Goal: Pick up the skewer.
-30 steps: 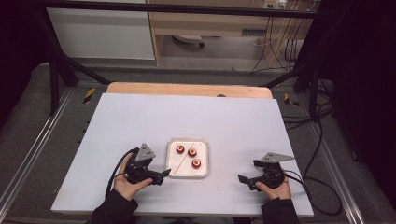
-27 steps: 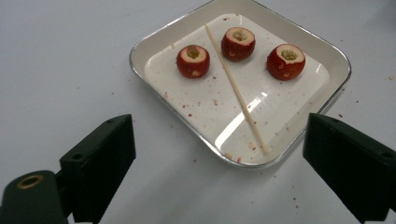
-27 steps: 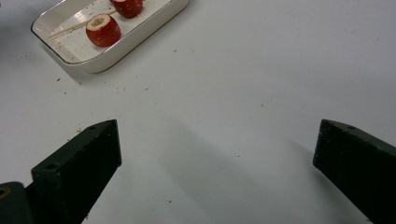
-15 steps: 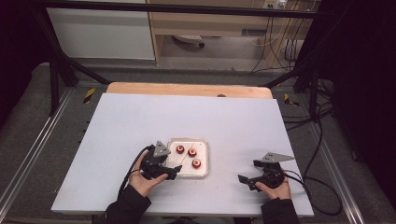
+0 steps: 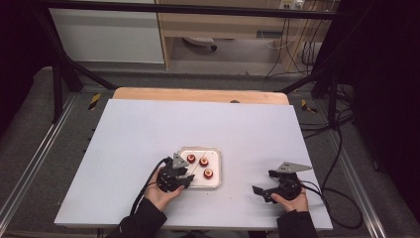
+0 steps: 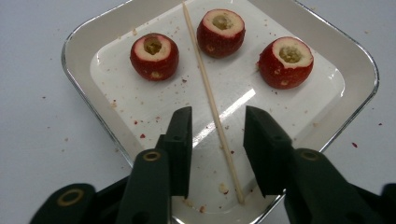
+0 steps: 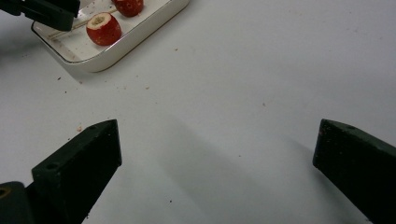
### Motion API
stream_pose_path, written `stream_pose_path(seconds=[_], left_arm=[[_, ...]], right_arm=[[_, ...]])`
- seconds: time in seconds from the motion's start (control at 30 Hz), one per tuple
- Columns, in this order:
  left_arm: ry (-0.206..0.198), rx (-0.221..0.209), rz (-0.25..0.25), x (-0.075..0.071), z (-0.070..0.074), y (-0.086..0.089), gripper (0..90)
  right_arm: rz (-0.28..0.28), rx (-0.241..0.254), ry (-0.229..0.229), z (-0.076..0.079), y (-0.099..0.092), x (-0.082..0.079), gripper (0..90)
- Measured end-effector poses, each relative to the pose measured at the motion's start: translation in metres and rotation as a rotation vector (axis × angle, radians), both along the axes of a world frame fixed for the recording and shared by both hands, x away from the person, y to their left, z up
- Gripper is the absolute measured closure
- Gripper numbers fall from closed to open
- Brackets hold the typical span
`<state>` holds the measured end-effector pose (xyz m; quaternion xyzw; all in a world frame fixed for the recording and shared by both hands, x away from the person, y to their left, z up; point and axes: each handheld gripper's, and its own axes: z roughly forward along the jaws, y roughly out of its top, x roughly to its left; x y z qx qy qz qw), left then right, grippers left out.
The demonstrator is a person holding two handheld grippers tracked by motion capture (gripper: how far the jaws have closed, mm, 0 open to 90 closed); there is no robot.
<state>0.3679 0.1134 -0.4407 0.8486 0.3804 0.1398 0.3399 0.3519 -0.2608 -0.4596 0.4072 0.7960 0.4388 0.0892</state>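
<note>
With its jaws just closing around but not yet pressing the wooden skewer (image 6: 212,105) that lies in the white tray (image 6: 84,88) among three cored red fruits (image 6: 154,56), the left gripper (image 6: 217,140) should pinch low and squarely, while the right gripper (image 7: 217,154) rests released on the table (image 7: 261,84).

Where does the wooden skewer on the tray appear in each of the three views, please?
High view: the wooden skewer lies slanted in the tray, just right of the left tool.
Left gripper view: it runs from top centre down between the jaws.
Right gripper view: a short stretch at top left.
Shared landmark: the red cored fruit beside it.
</note>
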Motion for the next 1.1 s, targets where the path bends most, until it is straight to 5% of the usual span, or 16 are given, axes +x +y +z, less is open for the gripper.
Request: stream_pose_path(seconds=[0.53, 1.1], left_arm=[[-0.014, -0.019, 0.07, -0.0036, -0.005, -0.0026, 85.3], [-0.045, -0.081, 0.112, -0.0065, -0.0054, 0.0029, 88.3]], right_arm=[[0.0, 0.006, 0.001, 0.0005, -0.0001, -0.0002, 1.7], [0.002, 0.006, 0.002, 0.0003, 0.0, 0.0, 1.8]])
